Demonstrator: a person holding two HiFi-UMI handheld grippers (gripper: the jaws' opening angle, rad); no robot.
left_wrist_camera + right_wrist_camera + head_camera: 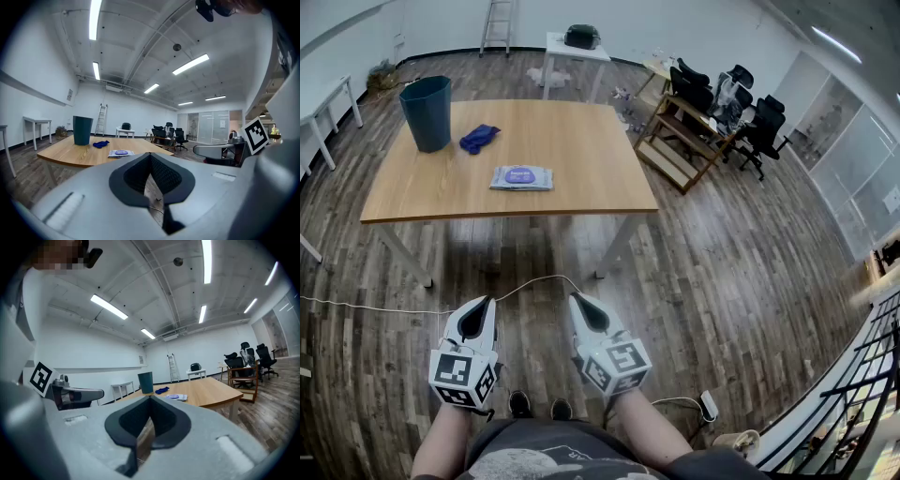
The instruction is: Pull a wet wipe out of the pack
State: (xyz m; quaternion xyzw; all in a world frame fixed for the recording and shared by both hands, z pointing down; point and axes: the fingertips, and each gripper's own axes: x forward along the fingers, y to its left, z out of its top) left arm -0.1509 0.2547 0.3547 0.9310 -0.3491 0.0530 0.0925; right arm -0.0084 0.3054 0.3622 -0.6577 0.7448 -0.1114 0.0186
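Note:
A flat wet wipe pack (522, 178) with a purple round lid lies on the wooden table (581, 141), near its front edge; it also shows in the left gripper view as the pack (121, 153) and in the right gripper view as the pack (176, 397). Both grippers hang well short of the table, over the floor, held side by side at the person's waist. My left gripper (476, 307) is shut with nothing in it, as is my right gripper (582, 302). In their own views the left jaws (151, 155) and right jaws (150, 399) meet at the tip.
A dark teal bin (427, 112) stands at the table's far left, a blue cloth (478, 138) beside it. A white cable (412, 307) runs across the plank floor. A wooden rack (684, 141) and office chairs (750, 117) stand to the right.

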